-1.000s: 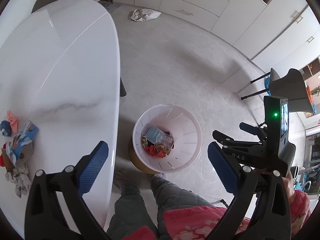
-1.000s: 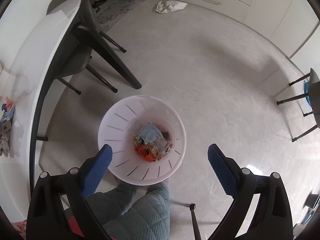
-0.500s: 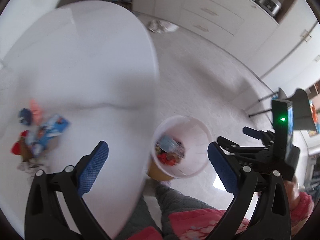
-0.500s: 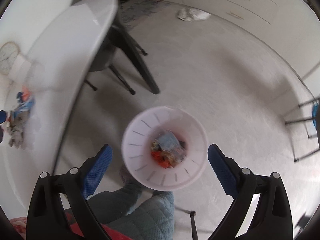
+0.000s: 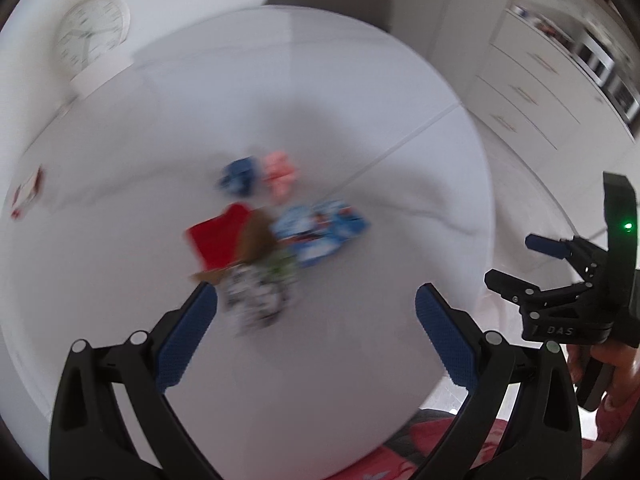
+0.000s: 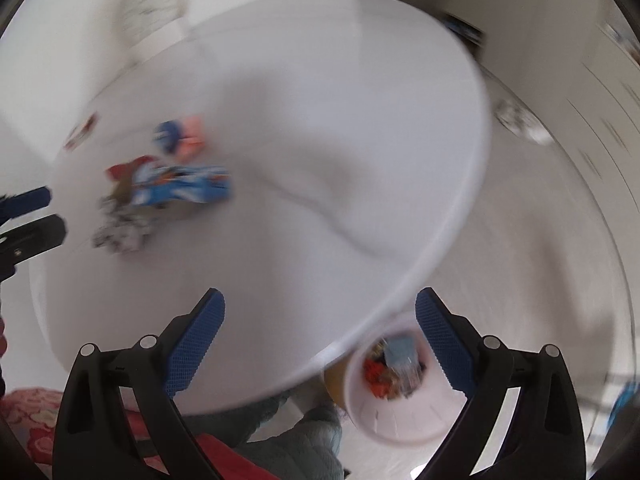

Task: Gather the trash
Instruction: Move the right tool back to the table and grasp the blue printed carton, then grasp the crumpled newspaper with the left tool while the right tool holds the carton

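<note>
Two grippers hang over a round white table (image 5: 380, 92), both with fingers spread wide and nothing between them. Everything is blurred, so fine detail of the litter cannot be read.

Largest first: the table fills both views, with a white clock (image 5: 93, 32) standing at its far left edge. Off the table's near right edge, on the floor, sits the white slotted trash bin (image 6: 400, 408), already holding several scraps; it shows only in the right wrist view, partly under the table rim.

On the table, left of its centre, lies the pile of trash. The blue snack wrapper (image 5: 320, 230) is the biggest piece, its long axis running roughly left to right across the table. Touching it on the left are a red flat piece (image 5: 218, 236) and a brown piece (image 5: 258, 240), and nearest the table's front edge a crumpled white-and-dark wad (image 5: 254, 300). Behind these, a small blue wrapper (image 5: 238, 176) and a pink one (image 5: 280, 172) sit side by side.

The left gripper (image 5: 316, 312) is plainly the nearer: the wad lies just ahead of and beside its left finger (image 5: 186, 344), the pile ahead and slightly left of its gap. The right gripper (image 6: 320, 320) sits near the table's right rim, well apart from the pile. I judge the left should take the next piece, shifting left to centre it.
</note>
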The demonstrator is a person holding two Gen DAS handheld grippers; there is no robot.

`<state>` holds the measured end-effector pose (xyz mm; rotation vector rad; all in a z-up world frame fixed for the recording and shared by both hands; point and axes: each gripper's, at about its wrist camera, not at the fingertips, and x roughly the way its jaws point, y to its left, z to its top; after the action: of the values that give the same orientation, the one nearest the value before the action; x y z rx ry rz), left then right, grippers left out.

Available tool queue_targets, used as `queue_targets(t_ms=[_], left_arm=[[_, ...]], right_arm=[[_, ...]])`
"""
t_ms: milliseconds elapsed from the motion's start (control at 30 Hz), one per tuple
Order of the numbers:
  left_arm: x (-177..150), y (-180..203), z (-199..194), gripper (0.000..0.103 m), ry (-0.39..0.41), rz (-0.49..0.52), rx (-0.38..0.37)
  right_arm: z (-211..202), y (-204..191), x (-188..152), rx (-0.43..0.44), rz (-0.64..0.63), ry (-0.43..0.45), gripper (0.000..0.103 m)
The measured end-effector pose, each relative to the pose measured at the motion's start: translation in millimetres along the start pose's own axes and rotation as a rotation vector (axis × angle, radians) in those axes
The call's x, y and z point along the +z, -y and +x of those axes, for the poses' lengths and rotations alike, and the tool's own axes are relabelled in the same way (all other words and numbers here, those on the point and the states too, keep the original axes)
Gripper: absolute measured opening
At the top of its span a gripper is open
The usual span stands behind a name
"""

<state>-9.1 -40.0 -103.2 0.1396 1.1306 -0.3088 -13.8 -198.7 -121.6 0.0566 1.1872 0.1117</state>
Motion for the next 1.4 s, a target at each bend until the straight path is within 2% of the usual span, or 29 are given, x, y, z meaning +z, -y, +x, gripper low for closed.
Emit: queue_targets(t_ms=[200,333,467,600,700,767,900,933,1033,1067,1233,1267,1333,1400], left_arm=[[-11,-56,6,0.095,-0.025,-0.096,0.013],[-12,-82,14,0.095,-0.041,-0.120,-0.008],[-13,-93,24,0.095,-0.064,-0.095,-0.041],[-17,-92,31,0.095,-0.081,-0.062,-0.092],[-21,-91,38,0.095,-0.094,-0.056,-0.117],[-21,-92,45,0.095,-0.107,-0.065,-0.130],[-24,-94,55,0.095,-0.128,-0.111,-0.158],[-25,-93,57,0.095,-0.131,-0.125,-0.162],[-27,-91,62,0.095,-0.129,-0.140,-0.178],[-27,-89,65,0.095,-0.130,-0.139,-0.181],[-26,-75,80,0.095,-0.148,-0.112,-0.186],[-26,-71,84,0.095,-0.153,-0.109,-0.186],[-26,-65,90,0.095,-0.165,-0.103,-0.186],[-26,-60,95,0.092,-0.172,-0.099,-0.182]], right_arm=[[19,-64,30,0.056,-0.268,0.012,0.096],[32,-103,48,0.051,-0.536,0.036,0.096],[40,-137,57,0.005,-0.830,0.031,0.096],[58,-156,59,-0.021,-1.086,-0.031,0.095],[74,-162,60,-0.028,-1.196,-0.068,0.095],[84,-163,66,-0.011,-1.218,-0.094,0.093],[98,-165,77,0.050,-1.221,-0.188,0.058],[99,-163,80,0.067,-1.207,-0.211,0.054],[95,-159,84,0.088,-1.163,-0.217,0.050],[92,-154,87,0.100,-1.124,-0.217,0.046],[73,-118,103,0.163,-0.883,-0.181,0.045],[67,-107,106,0.180,-0.803,-0.171,0.044],[56,-89,108,0.209,-0.689,-0.151,0.036],[44,-67,107,0.230,-0.549,-0.115,0.036]])
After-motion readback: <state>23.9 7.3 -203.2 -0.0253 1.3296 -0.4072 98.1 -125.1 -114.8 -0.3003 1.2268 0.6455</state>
